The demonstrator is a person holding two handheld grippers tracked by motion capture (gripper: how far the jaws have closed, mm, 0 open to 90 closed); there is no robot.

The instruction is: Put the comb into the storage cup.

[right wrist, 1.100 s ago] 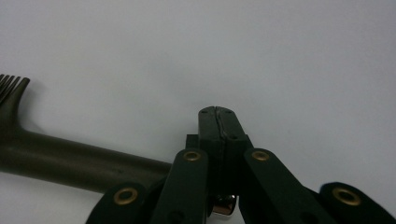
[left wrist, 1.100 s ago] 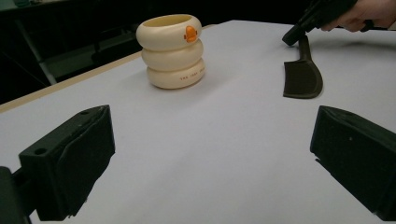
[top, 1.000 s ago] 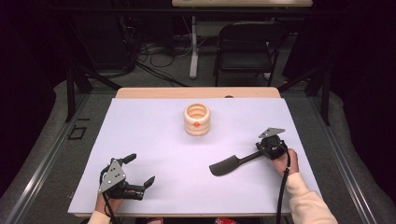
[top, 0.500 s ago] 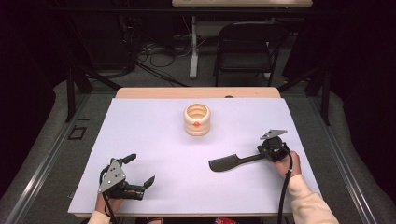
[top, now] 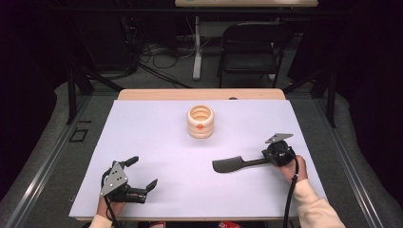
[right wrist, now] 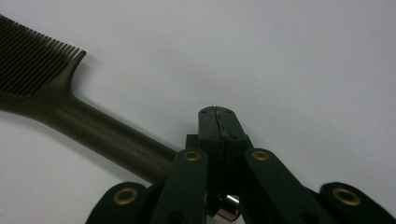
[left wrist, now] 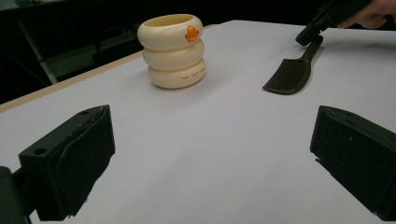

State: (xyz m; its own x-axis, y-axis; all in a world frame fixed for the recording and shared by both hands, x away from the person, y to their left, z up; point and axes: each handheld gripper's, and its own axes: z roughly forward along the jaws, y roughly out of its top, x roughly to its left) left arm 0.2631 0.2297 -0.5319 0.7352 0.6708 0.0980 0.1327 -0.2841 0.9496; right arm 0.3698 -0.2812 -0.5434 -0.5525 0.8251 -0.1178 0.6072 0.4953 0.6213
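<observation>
The white-topped bench (top: 157, 137) spans the middle of the high view, with its pale wooden edge along the far side. A black folding chair (top: 254, 45) stands on the floor beyond it, in the upper centre of the frame.

The cream plastic cup made of three stacked rings, with a small orange duck bill on its front (top: 200, 121), stands upright just above the centre of the high view. It is well apart from both of your hands. In the left gripper view it sits at the upper left, beyond the jaws.

The dark brown plastic spatula with a slotted, comb-like blade (top: 233, 165) lies flat on the bench at the lower right of centre. Its blade points toward the left of the frame and its handle runs right, up to your right tool (top: 264, 159).

Your right tool is clenched. In the right gripper view its two jaw tips meet with nothing between them, and the spatula handle passes just beside them on the left and under the linkage.

Your left tool (top: 142, 173) rests at the lower left of the high view. It is released, with its jaws spread wide and only bare bench between them.
</observation>
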